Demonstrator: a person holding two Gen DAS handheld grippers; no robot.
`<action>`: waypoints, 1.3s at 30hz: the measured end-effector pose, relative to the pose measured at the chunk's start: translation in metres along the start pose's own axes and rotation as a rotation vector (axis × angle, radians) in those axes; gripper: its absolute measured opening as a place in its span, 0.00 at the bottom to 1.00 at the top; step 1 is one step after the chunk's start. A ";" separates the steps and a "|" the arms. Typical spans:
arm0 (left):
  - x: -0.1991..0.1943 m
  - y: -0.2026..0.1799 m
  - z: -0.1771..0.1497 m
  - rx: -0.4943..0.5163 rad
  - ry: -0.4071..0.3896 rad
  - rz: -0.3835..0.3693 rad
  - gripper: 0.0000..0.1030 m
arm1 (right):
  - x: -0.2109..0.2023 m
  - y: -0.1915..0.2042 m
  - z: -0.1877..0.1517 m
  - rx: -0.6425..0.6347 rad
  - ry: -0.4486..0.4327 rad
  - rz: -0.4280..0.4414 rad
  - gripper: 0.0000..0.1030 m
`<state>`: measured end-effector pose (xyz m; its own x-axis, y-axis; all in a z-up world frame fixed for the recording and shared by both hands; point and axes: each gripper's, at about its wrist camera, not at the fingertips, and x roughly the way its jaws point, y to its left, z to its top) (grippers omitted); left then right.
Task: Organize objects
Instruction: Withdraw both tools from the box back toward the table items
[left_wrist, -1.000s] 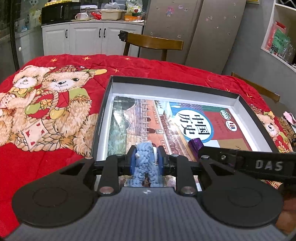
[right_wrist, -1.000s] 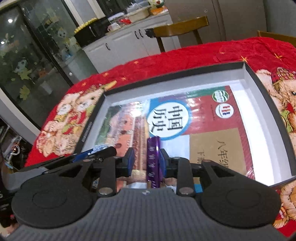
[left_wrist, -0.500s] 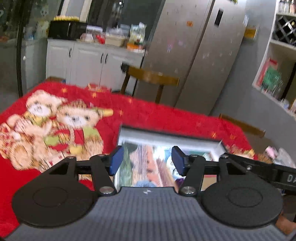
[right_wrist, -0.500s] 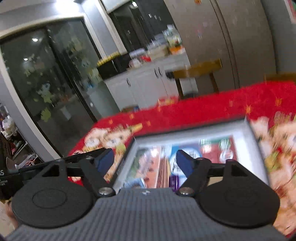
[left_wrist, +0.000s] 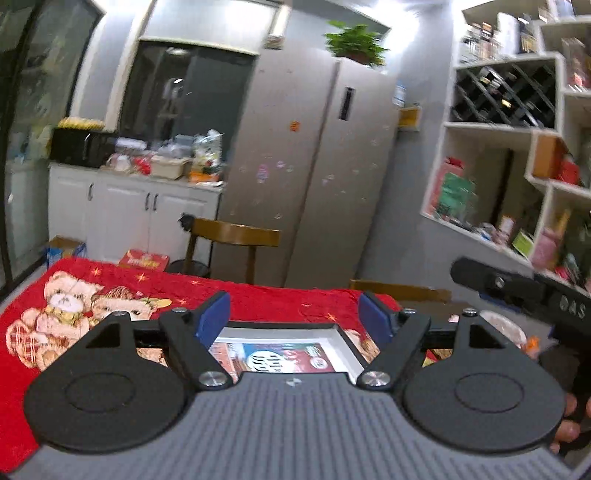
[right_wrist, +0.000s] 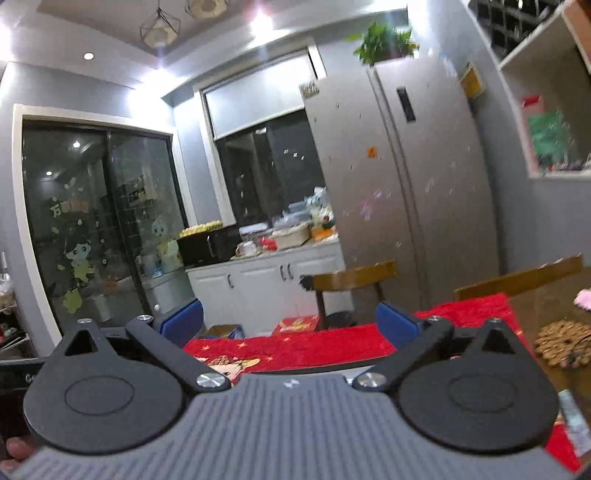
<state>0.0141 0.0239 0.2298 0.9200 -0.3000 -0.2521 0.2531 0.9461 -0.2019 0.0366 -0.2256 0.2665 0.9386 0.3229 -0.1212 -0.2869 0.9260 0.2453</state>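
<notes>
Below the left gripper (left_wrist: 294, 317), jaws wide and empty, a box (left_wrist: 345, 345) on the red tabletop (left_wrist: 258, 299) holds a stiff, light book (left_wrist: 280, 356); grip its edge. Right gripper (right_wrist: 290, 319): jaws wide, empty.

I am in a home kitchen-dining room: a tall double-door fridge (left_wrist: 314, 166) with a plant (left_wrist: 354, 42) on top, white cabinets (left_wrist: 122, 218) under cluttered worktops, wooden chairs (left_wrist: 236, 236), and a wine-rack shelf (left_wrist: 506, 92).
</notes>
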 end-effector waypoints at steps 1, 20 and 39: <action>-0.008 -0.009 -0.003 0.024 -0.006 -0.003 0.78 | -0.009 0.001 -0.001 -0.011 -0.017 -0.002 1.00; -0.059 -0.056 -0.099 0.100 0.048 -0.152 0.78 | -0.045 -0.040 -0.094 0.071 0.077 -0.144 1.00; 0.027 -0.020 -0.221 0.132 0.411 -0.101 0.78 | 0.002 -0.098 -0.175 0.165 0.344 -0.261 0.97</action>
<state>-0.0316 -0.0299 0.0182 0.6998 -0.3903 -0.5983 0.3968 0.9088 -0.1288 0.0330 -0.2819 0.0739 0.8493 0.1550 -0.5046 0.0112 0.9504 0.3108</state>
